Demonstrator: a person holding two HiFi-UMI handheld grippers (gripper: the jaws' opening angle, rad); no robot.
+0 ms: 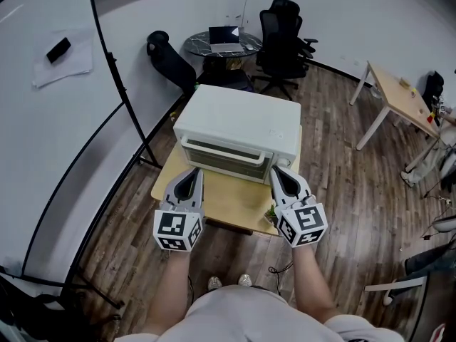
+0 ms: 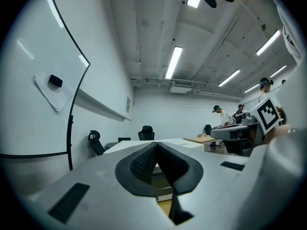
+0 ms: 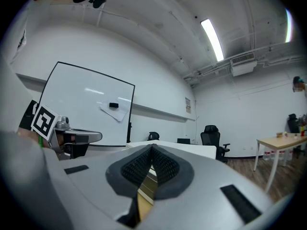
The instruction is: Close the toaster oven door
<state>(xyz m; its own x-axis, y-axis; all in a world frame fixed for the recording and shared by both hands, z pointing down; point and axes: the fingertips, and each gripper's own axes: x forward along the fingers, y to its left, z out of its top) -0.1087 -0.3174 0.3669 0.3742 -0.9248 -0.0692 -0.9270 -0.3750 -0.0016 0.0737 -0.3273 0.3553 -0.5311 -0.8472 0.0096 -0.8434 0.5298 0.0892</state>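
both grippers, left gripper (image 1: pixel 192 172) and right gripper (image 1: pixel 277 172), have their jaws pressed together with nothing between, held just before the toaster oven (image 1: pixel 239 123). it is a white box standing on a small wooden table (image 1: pixel 229 199); its front door seems shut.

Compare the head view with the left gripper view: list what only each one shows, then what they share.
Head view only: the plank floor and the person's shoes below the grippers. Left gripper view only: ceiling lights and people standing at the room's far end. Both: the toaster oven, the whiteboard eraser and the right gripper.
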